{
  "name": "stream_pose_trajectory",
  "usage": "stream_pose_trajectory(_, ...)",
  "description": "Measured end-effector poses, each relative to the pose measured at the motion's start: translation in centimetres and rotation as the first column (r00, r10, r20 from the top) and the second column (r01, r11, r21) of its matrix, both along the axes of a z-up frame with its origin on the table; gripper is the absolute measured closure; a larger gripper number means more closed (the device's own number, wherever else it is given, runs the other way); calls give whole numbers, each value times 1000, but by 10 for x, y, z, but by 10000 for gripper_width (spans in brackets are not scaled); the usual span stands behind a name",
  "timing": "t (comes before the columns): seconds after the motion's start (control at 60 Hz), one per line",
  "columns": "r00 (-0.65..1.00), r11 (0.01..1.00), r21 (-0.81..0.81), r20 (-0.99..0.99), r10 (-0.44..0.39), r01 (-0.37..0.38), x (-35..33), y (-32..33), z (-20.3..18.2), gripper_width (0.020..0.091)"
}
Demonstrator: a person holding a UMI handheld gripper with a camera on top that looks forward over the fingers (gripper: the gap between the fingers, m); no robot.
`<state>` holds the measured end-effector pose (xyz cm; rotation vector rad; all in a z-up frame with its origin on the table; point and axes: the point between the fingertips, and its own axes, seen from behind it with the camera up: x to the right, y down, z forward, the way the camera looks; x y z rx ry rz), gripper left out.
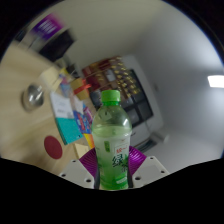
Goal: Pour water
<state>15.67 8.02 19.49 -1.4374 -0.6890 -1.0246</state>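
The gripper [113, 170] has its two fingers closed in on a translucent green plastic bottle [112, 140], one purple pad [89, 160] pressed to its left flank and the other to its right, so the bottle is clamped between them and stands upright, lifted in front of the camera; the bottle is cylindrical with a gently rounded shoulder, smooth and glossy, topped by a ribbed green screw cap [111, 97] that is still on; a green printed label [113, 152] wraps its lower body, the lettering too small to read; whether liquid fills it cannot be judged through the tinted plastic. Beyond the bottle, to the left, lies a pale wooden tabletop [25, 75] carrying a shiny round metal object [33, 96], a red round disc [52, 146] and colourful printed cards or boxes [68, 115]; farther back stands a dark shelf of packed, multicoloured goods [118, 78]; a plain white wall [180, 60] curves away on the right, with a bright rectangular light patch [215, 81] on it.
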Motion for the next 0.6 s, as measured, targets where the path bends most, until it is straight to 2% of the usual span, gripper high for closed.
stream_pose_trajectory(0.083,947,999,-53,321,12,5,-38,22,-4,727)
stream_pose_trajectory(0.2,836,994,-107,547,44,18,-82,45,-22,725)
stream_pose_trajectory(0.317,616,993,-107,786,54,49,-104,53,-21,726)
stream_pose_trajectory(0.45,404,988,-126,911,81,85,-109,55,-27,725)
stream_pose_trajectory(0.6,393,986,-144,914,100,84,-98,40,-25,725)
